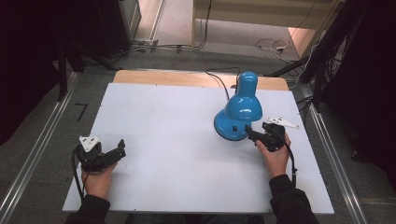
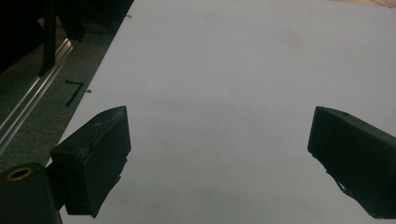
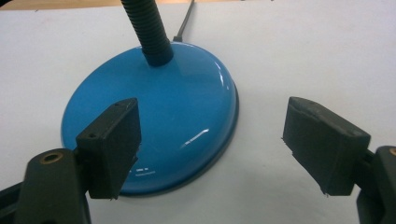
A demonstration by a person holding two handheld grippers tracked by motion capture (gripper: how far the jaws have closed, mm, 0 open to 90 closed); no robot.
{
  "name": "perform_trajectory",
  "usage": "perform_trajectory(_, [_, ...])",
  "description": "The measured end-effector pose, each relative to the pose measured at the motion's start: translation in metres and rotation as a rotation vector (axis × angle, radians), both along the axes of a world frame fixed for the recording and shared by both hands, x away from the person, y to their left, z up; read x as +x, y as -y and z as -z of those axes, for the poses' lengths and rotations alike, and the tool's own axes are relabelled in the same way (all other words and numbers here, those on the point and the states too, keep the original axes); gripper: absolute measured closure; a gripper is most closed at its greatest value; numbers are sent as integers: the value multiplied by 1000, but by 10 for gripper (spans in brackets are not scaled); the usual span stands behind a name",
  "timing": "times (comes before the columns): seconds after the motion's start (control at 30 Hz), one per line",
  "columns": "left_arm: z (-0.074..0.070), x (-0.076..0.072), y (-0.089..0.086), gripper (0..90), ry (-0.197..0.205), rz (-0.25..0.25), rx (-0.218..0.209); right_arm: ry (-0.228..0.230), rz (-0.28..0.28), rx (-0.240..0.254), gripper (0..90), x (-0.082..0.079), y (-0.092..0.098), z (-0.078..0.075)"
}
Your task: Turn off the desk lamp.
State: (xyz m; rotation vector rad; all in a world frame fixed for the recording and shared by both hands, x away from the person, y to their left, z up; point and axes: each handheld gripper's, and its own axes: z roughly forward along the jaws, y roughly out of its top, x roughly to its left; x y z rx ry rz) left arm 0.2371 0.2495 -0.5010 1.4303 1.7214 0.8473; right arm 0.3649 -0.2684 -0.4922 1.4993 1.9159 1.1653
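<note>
A blue desk lamp (image 1: 243, 105) stands at the right of the white table (image 1: 177, 154), its shade bent over its round base (image 1: 226, 129). My right gripper (image 1: 249, 132) sits just in front and right of that base. In the right gripper view the glossy base (image 3: 177, 107) and black ribbed neck (image 3: 148, 28) lie ahead; the right gripper (image 3: 212, 140) is open, one jaw over the base's near rim, the other over bare table. My left gripper (image 1: 122, 148) rests near the table's left front, and it is open (image 2: 219, 154) over bare white surface.
The lamp's black cable (image 1: 223, 81) runs off the far edge over a wooden strip (image 1: 187, 77). Metal rails (image 1: 42, 140) flank the table on the floor. Dark stands and more cables crowd the back right (image 1: 322, 56).
</note>
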Motion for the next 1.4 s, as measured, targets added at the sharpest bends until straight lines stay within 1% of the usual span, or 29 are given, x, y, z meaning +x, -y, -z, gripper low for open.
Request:
perform_trajectory(0.1, [0,0,0,66,-2,-3,1,1,5,-9,179,-2,5,0])
perform_trajectory(0.3, [0,0,1,66,-3,-2,2,0,17,-4,178,-4,14,0])
perform_trajectory(0.47, [0,0,0,66,-2,-4,-1,-9,25,-20,181,-6,21,1])
perform_trajectory(0.77, [0,0,1,66,-3,-2,0,-9,34,-15,180,-12,28,-1])
perform_trajectory(0.97, [1,0,1,66,-7,-2,1,-15,32,-1,179,-17,33,-2])
perform_trajectory(1.0, [1,0,1,66,-8,-1,2,-10,30,2,179,-18,35,-3])
perform_trajectory(1.4, [1,0,1,66,-7,0,1,-7,54,-1,178,-27,47,-4])
